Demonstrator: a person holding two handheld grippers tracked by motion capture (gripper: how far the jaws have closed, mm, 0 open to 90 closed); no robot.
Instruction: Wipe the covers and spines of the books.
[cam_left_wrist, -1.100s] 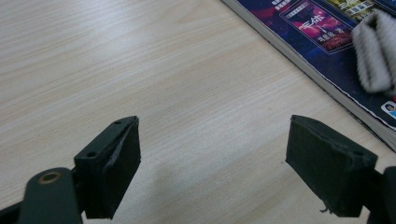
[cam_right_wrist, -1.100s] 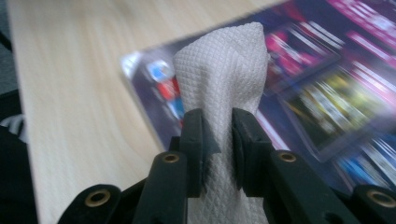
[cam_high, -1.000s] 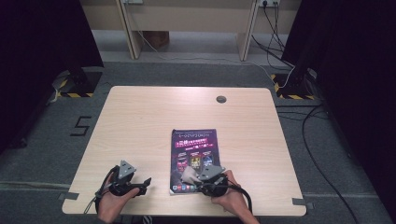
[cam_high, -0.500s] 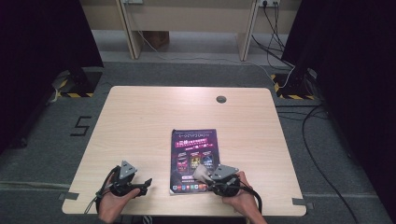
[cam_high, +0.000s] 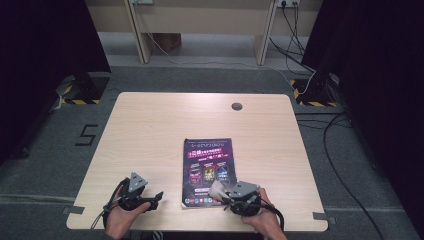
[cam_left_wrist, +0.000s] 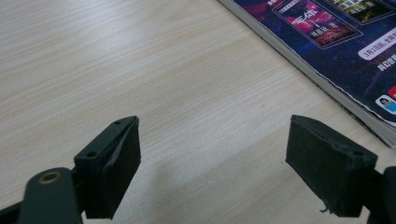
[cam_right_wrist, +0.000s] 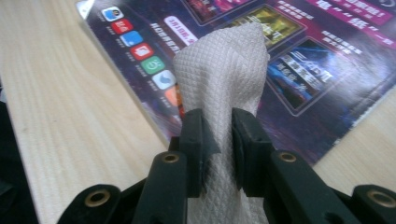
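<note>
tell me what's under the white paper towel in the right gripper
The white quilted paper towel, pinched in the right gripper, hangs over the dark purple glossy magazine on the light wooden table. The cover print directly beneath the towel is hidden.

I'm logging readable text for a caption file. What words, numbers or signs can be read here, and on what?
"5": marked on the grey floor left of the table.
"3月1日": on a white label on the magazine cover.
Remaining cover print and the row of app icons: too small or blurred to read.
</note>
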